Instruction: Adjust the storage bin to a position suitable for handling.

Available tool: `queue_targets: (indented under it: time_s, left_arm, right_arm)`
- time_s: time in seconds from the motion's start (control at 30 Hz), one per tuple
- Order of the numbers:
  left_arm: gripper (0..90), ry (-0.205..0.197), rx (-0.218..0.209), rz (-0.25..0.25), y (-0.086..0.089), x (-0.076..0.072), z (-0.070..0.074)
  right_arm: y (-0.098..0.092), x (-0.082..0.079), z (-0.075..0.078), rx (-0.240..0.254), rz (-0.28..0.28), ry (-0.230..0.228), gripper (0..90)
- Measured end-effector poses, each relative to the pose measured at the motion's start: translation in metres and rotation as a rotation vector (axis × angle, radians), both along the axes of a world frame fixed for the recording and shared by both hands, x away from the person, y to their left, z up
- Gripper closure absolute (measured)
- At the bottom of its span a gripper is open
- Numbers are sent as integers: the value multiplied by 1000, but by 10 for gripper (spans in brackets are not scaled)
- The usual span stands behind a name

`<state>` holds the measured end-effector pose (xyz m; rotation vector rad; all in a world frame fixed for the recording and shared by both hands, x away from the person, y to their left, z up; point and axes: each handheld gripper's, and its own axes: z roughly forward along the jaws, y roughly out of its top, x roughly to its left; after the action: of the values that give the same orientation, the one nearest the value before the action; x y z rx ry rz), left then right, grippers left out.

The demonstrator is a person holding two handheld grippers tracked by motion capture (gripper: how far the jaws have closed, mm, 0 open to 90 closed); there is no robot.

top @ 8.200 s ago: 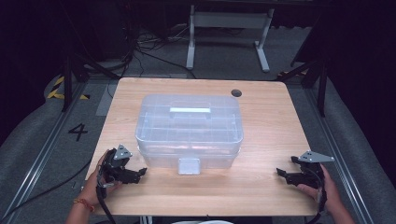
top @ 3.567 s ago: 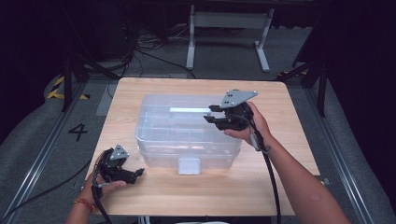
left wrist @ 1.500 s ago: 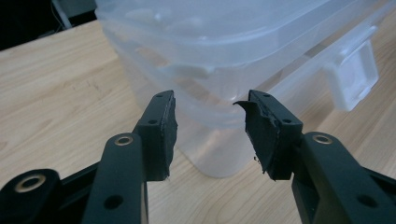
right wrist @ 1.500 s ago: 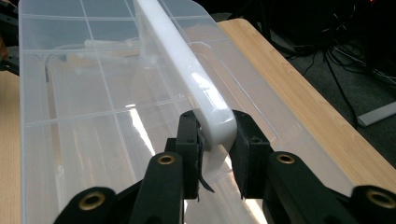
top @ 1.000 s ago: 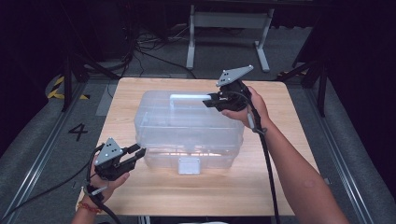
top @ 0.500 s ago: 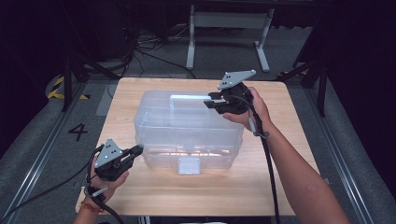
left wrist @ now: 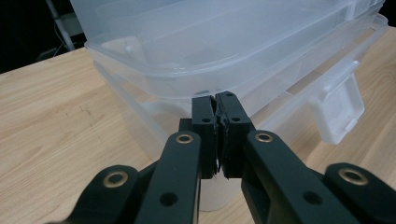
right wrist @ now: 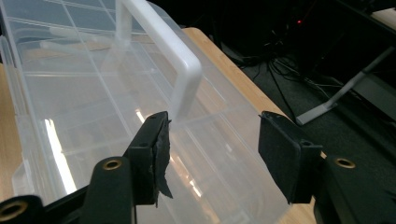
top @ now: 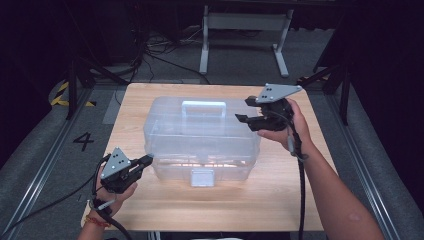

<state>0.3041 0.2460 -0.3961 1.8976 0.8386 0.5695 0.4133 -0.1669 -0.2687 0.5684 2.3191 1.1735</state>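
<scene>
A clear plastic toolbox with a white handle and a front latch stands in the middle of the wooden table. My left gripper is at the box's front left corner. In the left gripper view its jaws are shut pad to pad, tips right at the lid's rim. My right gripper hovers over the box's right end. Its jaws have just been opening and stand open, nothing between them. The handle lies just beyond them.
The table ends close behind the box, and dark floor with cables lies beyond it. A white stand rises behind the table. A floor mark "4" lies at the left. Bare wood runs along the front and right of the box.
My right gripper has drawn back to the right, away from the handle, and its jaws have spread apart. The left gripper has stayed at the front left corner.
</scene>
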Motion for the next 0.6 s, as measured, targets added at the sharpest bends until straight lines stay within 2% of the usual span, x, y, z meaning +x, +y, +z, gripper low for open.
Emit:
queue_targets:
  time_s: [0.3, 0.37, 0.47, 0.6]
  left_arm:
    - [867, -9, 4, -2, 0, 2, 5]
    - [867, -7, -2, 1, 0, 2, 5]
    - [867, -11, 0, 2, 0, 2, 7]
    - [868, -14, -2, 4, 0, 3, 9]
  right_arm:
    - [-46, -18, -1, 67, -56, -19, 379]
    - [-51, -19, -3, 76, -62, -22, 378]
    - [-69, -25, -12, 91, -79, -26, 387]
    - [-80, -25, -22, 96, -106, -17, 391]
